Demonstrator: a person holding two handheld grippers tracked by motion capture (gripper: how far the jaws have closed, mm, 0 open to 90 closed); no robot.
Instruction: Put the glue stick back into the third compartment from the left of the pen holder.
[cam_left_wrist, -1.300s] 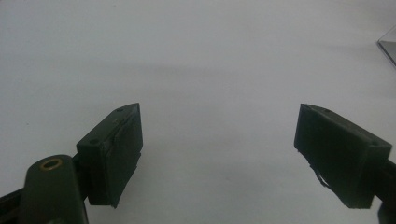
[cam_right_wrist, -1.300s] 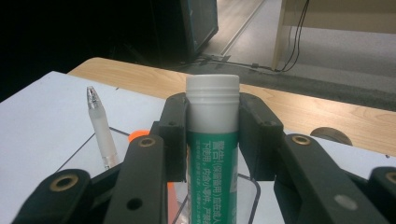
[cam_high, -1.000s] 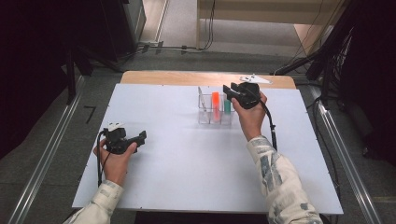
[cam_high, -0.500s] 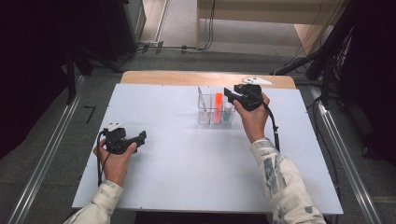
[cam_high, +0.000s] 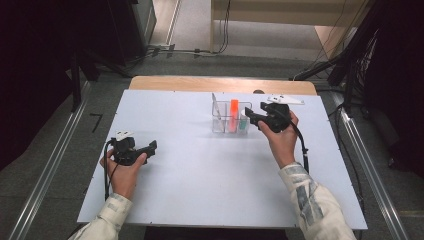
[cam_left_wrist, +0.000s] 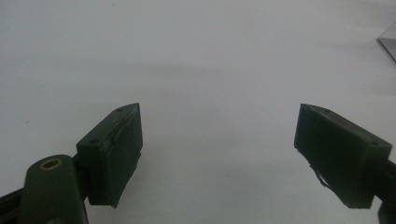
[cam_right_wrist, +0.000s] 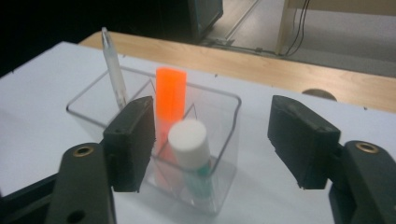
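high view: above, facing forward-down, far | right gripper view: close on clear holder (cam_right_wrist: 154, 140) — shared with high view | left gripper view: close on table (cam_left_wrist: 196, 60)

Orange marker (cam_right_wrist: 170, 100), white-capped green glue stick (cam_right_wrist: 192, 156), clear organiser (cam_right_wrist: 224, 140).

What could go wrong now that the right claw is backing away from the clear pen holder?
The right claw, whose jaws have just been opening with nothing gripped, sits close beside the clear holder; a jaw could catch its wall and tip it. The glue stick stands near that wall and the pen leans, so a knock could spill them.
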